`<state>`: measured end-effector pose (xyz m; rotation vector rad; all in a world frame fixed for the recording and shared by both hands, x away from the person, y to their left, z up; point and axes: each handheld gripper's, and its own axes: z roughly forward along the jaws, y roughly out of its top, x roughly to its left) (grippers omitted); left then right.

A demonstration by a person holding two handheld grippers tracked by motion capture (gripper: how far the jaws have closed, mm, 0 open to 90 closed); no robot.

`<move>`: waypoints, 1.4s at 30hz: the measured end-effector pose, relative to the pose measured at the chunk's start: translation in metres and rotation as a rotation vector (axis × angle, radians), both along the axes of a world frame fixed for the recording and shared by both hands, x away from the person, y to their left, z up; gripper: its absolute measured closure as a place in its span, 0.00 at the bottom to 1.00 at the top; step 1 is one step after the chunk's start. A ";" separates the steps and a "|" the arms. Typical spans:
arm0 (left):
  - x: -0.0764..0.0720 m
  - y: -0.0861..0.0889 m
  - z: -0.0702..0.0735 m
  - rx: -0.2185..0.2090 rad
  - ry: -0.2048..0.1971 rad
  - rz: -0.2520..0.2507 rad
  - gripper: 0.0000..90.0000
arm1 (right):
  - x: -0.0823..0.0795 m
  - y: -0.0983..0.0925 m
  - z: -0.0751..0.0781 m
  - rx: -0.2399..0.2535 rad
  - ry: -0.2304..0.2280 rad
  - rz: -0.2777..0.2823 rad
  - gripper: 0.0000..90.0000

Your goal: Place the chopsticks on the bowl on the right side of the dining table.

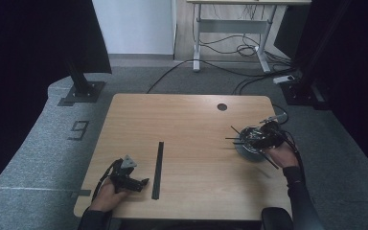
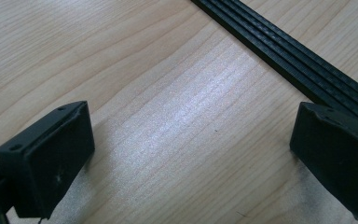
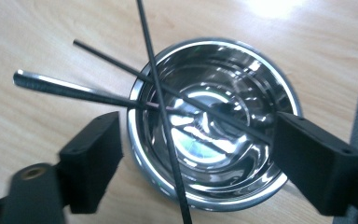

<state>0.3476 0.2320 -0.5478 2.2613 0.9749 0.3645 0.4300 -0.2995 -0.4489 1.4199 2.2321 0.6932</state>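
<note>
A shiny steel bowl (image 3: pixel 242 84) sits near the table's right edge, and in the high view the bowl (image 1: pixel 247 149) shows under my right hand. Three thin black rods lie crossed over it: one (image 3: pixel 157 88) runs near-vertical, one (image 3: pixel 107 57) slants, and a thicker one (image 3: pixel 65 86) sticks out to the left. My right gripper (image 3: pixel 198 140) hovers over the bowl, open, with a jaw on either side of the rim; the right gripper (image 1: pixel 250 139) holds nothing. My left gripper (image 2: pixel 193 135) is open low over bare wood. The left gripper (image 1: pixel 143 182) rests at the front left, just beside a long black strip (image 1: pixel 158 167).
The black strip (image 2: pixel 303 56) crosses the upper right of the left gripper view, close to one jaw. A round cable hole (image 1: pixel 222 107) is at the table's far right. Beyond the table are a black stand base (image 1: pixel 82 91), floor cables (image 1: pixel 230 48) and a desk frame.
</note>
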 end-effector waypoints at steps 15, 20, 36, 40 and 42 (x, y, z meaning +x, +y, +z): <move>0.000 0.000 0.000 0.000 -0.001 0.000 0.00 | -0.019 -0.011 -0.024 0.112 -0.117 -0.120 0.00; 0.000 0.000 0.000 0.000 -0.001 0.000 0.00 | -0.025 -0.014 -0.025 0.085 -0.171 -0.148 0.00; 0.000 0.000 0.000 0.000 0.000 0.000 0.00 | -0.027 -0.034 -0.045 0.046 -0.143 -0.186 0.00; 0.000 0.000 0.000 0.000 -0.001 0.000 0.00 | -0.025 -0.034 -0.049 0.028 -0.128 -0.189 0.00; 0.000 0.000 0.000 0.000 -0.001 0.000 0.00 | -0.024 -0.035 -0.051 0.023 -0.124 -0.193 0.00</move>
